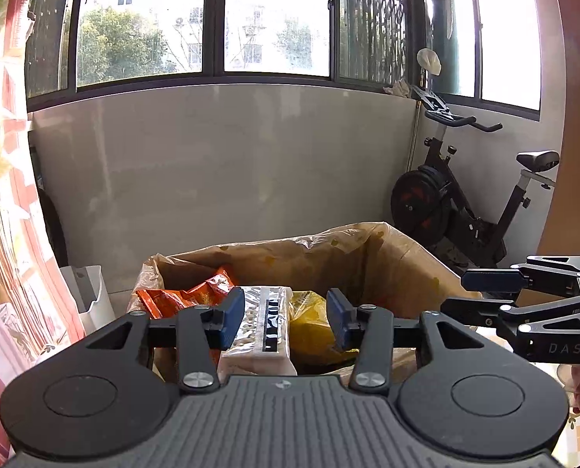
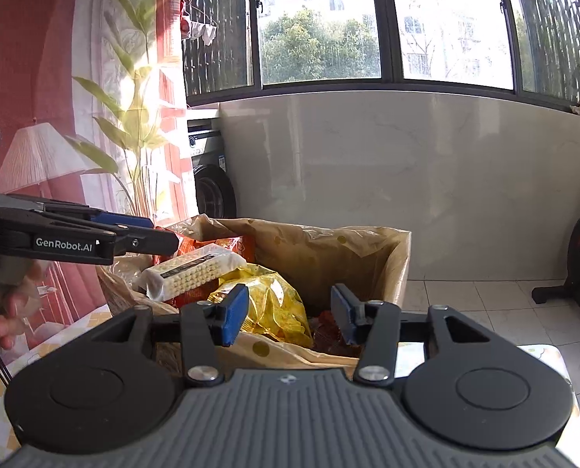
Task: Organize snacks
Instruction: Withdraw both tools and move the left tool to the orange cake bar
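Grippers, left gripper (image 1: 286, 318) and right gripper (image 2: 288, 314), are hanging half-open, empty, over the box (image 2: 401, 269); I'm favouring the white packet (image 2: 194, 271) at ten o'clock, gripping squarely.

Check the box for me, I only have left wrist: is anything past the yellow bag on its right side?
Observer: Yes, a dark red packet lies right beside the yellow bag, low in the cardboard box.
Operator: Left tongs touching the white pack?
Observer: From the right wrist view, no: the left tongs hang open just above the white pack, as far as I can tell.
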`<action>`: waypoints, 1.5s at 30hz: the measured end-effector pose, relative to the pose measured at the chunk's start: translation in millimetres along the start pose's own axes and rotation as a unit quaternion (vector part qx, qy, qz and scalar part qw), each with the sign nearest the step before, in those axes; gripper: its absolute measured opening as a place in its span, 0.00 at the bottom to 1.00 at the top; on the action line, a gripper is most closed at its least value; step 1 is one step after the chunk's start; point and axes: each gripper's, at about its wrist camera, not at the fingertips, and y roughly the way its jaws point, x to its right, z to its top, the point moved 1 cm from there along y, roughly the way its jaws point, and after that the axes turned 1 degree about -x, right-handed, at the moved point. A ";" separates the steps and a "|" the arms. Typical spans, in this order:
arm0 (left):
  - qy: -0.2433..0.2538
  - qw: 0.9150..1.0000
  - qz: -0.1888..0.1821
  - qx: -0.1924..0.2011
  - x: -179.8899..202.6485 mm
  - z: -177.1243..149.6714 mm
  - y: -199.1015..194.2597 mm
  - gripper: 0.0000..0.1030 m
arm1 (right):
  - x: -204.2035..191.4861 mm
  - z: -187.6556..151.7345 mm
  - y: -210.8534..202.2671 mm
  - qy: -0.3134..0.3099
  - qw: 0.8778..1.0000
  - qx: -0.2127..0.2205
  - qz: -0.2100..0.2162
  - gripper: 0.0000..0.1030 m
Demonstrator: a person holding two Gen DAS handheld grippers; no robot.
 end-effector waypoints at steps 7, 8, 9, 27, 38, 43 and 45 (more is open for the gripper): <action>-0.014 1.000 0.012 -0.003 -21.3 -23.1 -42.6 0.47 | -27.2 -11.6 -17.1 -0.012 1.000 0.005 0.018 0.49; -0.018 1.000 0.014 -0.005 -24.0 -28.3 -47.4 0.47 | -31.5 -13.5 -18.6 -0.013 1.000 0.005 0.020 0.49; -0.022 1.000 0.016 -0.009 -26.1 -33.0 -50.5 0.47 | -34.9 -15.9 -20.3 -0.013 1.000 0.005 0.024 0.49; -0.123 0.984 0.003 -0.131 -23.5 -157.5 -42.2 0.47 | -71.9 -128.3 14.6 -0.046 0.988 -0.137 0.054 0.49; -0.212 0.955 -0.030 -0.206 -27.5 -209.3 -27.1 0.48 | -87.6 -191.5 30.1 -0.120 0.963 -0.224 0.093 0.64; -0.233 0.945 -0.049 -0.225 -25.3 -220.0 -24.7 0.50 | -96.2 -195.6 41.9 -0.154 0.954 -0.232 0.111 0.65; -0.240 0.941 -0.052 -0.231 -26.1 -223.0 -24.0 0.52 | -98.9 -196.7 45.2 -0.160 0.951 -0.237 0.120 0.65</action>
